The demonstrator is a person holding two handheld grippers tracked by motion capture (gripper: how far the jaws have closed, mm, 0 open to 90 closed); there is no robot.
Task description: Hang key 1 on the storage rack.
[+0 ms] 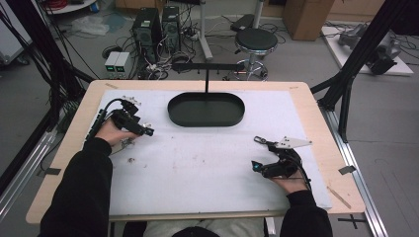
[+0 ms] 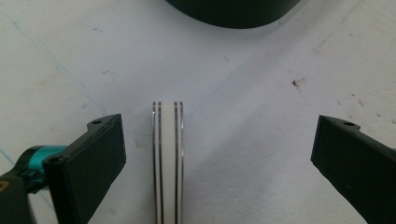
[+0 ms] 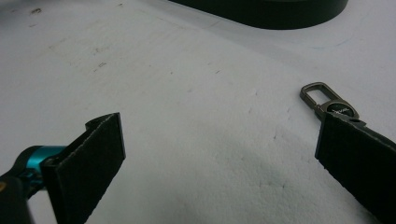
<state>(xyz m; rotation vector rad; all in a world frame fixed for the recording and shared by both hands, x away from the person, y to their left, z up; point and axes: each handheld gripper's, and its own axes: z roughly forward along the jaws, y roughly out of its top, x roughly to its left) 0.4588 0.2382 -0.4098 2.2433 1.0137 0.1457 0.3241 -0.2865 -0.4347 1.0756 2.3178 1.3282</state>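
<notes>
1. Keyring clip (image 3: 327, 100): a dark metal carabiner-style clasp with a rounded rectangular loop and a round boss, lying flat on the tabletop (image 1: 207, 168). In the right gripper view it lies just beyond the tip of one jaw, partly hidden behind it; in the high view it lies just ahead of the right hand-held gripper (image 1: 261, 154).
2. Right hand-held gripper: jaws spread wide, holding nothing. The pads are flat black blocks with a fine matte grain; a teal anodised fitting shows at the base of one jaw.
3. White band (image 2: 167, 163): a narrow, smooth white strip edged with paired thin dark lines, standing on edge between the jaws of the left hand-held gripper (image 2: 212, 158), nearer one jaw than the other and touching neither.
4. Left hand-held gripper (image 1: 143, 131): jaws wide apart, gripping nothing; same black pads and teal fitting.
5. Tabletop: pale wood board covered by a white sheet, matte, with faint scuffs, specks and thin blue lines.
6. Tray (image 1: 206, 109): black, oval, shallow-walled, at the far middle of the tabletop, well apart from both hand-held grippers.
</notes>
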